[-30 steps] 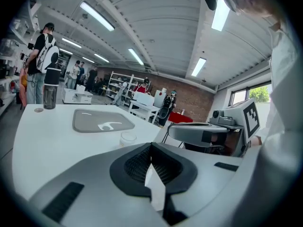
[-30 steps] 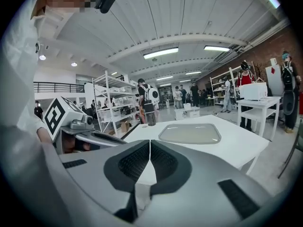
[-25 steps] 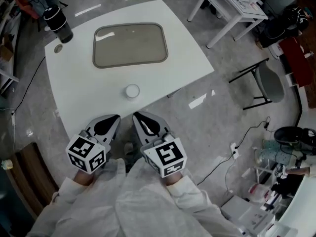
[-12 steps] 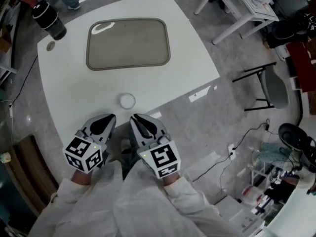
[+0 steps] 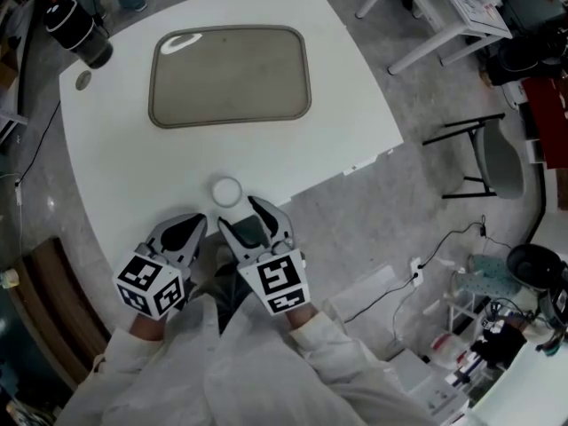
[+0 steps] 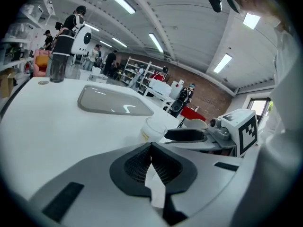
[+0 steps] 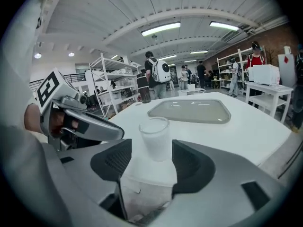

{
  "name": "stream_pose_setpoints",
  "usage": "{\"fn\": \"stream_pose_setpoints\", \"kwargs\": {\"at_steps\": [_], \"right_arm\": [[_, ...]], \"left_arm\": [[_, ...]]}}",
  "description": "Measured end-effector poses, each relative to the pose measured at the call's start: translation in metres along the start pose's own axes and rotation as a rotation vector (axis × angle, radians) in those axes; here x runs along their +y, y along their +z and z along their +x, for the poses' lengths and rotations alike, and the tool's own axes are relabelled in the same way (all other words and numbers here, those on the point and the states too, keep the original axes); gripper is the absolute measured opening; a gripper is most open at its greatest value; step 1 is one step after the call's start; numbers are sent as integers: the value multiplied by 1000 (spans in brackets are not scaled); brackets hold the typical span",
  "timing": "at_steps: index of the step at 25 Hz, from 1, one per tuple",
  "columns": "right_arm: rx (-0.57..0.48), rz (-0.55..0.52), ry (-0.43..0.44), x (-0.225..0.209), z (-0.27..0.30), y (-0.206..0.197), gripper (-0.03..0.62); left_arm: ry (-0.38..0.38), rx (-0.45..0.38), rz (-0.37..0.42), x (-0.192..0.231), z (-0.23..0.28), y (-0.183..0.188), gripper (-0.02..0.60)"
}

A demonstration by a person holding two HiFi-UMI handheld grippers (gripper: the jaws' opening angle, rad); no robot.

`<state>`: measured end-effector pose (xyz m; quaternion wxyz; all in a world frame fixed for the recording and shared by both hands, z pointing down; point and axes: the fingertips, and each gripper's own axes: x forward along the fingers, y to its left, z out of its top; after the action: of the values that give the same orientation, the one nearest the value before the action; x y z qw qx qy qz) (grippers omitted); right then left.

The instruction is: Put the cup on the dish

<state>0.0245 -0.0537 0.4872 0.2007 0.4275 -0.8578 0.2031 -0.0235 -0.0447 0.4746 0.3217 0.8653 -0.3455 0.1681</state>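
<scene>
One cup (upright); near table edge

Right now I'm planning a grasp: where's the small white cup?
Head view: the small translucent white cup stands near the white table's near edge, just ahead of the right gripper, whose jaws have just been opening, not yet around it.

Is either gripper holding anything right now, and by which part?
Nothing held. Left gripper shut, empty; right gripper has just been opening its jaws, cup just ahead, untouched.
</scene>
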Motion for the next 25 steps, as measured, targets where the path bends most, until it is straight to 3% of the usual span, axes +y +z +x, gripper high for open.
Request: {"fn": "stream_pose_setpoints", "kwargs": {"at_steps": [4, 14, 25], "right_arm": [[16, -11, 4, 3, 15, -5, 273], [3, -53, 41, -5, 41, -1, 273], [-10, -107, 25, -9, 49, 5, 272]], "left_arm": [[-9, 23, -2, 4, 5, -6, 8], [1, 35, -21, 19, 16, -11, 8], [13, 35, -43, 27, 20, -10, 8]]}}
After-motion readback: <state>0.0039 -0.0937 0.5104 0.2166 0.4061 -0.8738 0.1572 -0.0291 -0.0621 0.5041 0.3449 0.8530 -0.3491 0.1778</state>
